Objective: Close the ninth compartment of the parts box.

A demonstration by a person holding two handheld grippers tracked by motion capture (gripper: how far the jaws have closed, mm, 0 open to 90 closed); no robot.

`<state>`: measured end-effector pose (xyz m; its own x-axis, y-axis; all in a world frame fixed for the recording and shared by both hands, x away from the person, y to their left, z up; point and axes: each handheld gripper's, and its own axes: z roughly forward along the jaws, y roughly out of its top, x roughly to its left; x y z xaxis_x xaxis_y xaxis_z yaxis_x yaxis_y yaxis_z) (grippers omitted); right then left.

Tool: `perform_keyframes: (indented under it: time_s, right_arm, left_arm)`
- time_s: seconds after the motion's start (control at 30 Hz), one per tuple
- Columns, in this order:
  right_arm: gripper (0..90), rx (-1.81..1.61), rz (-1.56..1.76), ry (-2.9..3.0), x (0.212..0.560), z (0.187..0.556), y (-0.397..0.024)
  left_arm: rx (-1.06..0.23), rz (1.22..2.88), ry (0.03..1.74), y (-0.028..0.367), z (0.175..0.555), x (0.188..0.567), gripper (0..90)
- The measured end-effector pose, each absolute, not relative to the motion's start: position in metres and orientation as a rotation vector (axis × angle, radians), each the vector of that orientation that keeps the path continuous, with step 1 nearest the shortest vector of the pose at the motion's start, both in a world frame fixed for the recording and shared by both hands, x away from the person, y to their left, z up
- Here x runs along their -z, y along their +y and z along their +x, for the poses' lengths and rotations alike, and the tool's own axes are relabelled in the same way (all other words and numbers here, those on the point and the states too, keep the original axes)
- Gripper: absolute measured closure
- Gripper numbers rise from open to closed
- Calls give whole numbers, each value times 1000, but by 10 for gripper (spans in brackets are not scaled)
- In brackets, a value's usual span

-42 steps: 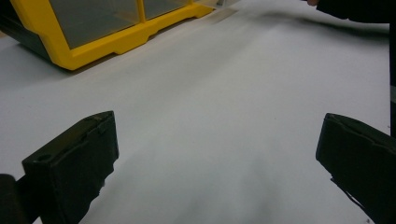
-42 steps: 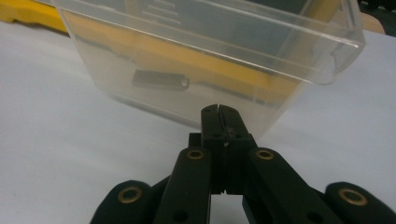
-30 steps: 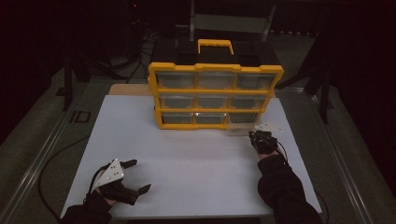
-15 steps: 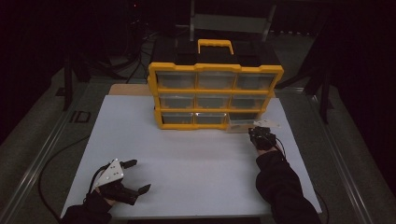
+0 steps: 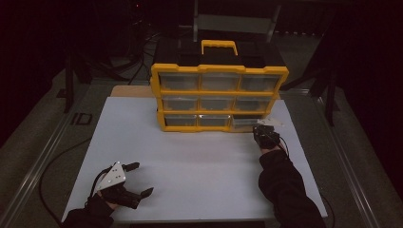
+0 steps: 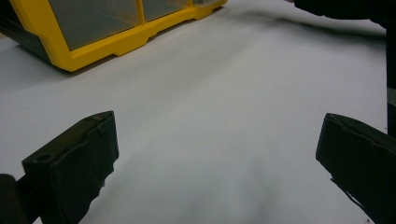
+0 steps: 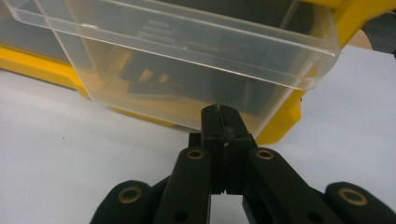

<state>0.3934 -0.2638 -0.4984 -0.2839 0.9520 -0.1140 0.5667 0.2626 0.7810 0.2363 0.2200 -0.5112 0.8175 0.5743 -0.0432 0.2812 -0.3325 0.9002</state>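
Right tool [image 7: 219, 112] at the pulled-out drawer [image 7: 187, 60]

The clear drawer sticks out of the bottom right of the yellow organizer [image 5: 219, 69], at the far side of the white bench [image 5: 190, 156]. The right tool is closed, its tips against the drawer front. The left tool [image 5: 140, 179] rests near left, wide open and empty.

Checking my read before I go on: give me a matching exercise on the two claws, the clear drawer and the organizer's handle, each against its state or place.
1. left claw
2. right claw
3. clear drawer
4. handle

a. pulled partly out of the bottom row
b. on top of the organizer, yellow
c. shut, tips at the drawer's front
d. open, over bare white table

Pairs: 1-d, 2-c, 3-a, 4-b
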Motion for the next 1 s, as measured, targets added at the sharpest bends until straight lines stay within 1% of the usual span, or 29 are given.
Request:
perform_keyframes:
  time_s: [1.0]
  right_arm:
    - [900,-823,1389,1906,499,412,-258]
  left_arm:
    - [-336,1929,632,220,236,511,0]
